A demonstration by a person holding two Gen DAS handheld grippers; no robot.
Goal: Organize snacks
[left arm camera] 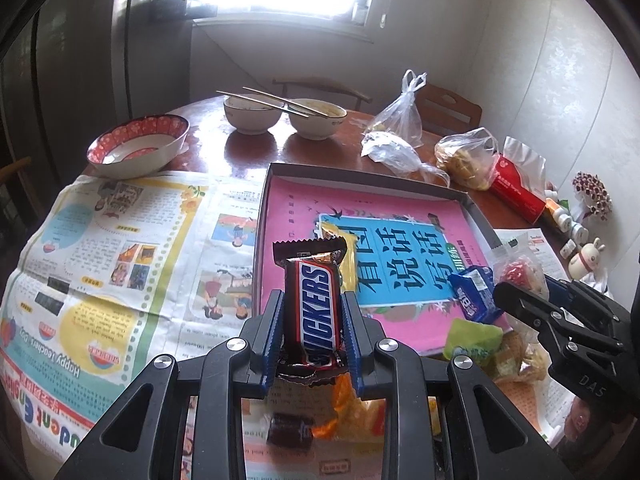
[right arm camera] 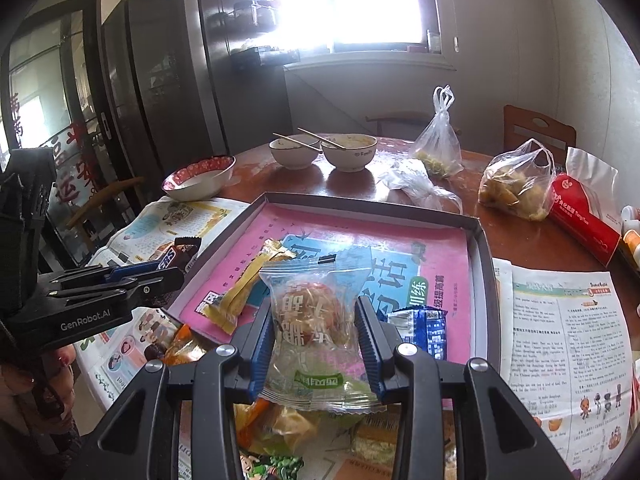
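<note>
My left gripper (left arm camera: 312, 300) is shut on a Snickers bar (left arm camera: 318, 308), held upright over the near left edge of the shallow box lid (left arm camera: 404, 184) lined with a pink and blue sheet. From the right wrist view that left gripper (right arm camera: 160, 268) shows at the left with the Snickers bar (right arm camera: 176, 254) sticking out. My right gripper (right arm camera: 316, 312) is shut on a clear-wrapped pastry (right arm camera: 316, 320), above the lid's (right arm camera: 486, 248) near edge. A yellow packet (right arm camera: 250, 280) and a blue packet (right arm camera: 424, 328) lie inside the lid. My right gripper (left arm camera: 508, 294) appears at right in the left wrist view.
Loose snacks (right arm camera: 276, 424) lie on newspaper (left arm camera: 100, 248) in front of the lid. Three bowls (left arm camera: 140, 146), two with chopsticks (left arm camera: 264, 100), stand at the table's far side. Plastic bags (right arm camera: 516, 184), a red pouch (right arm camera: 584, 216) and small figurines (left arm camera: 588, 256) sit at right.
</note>
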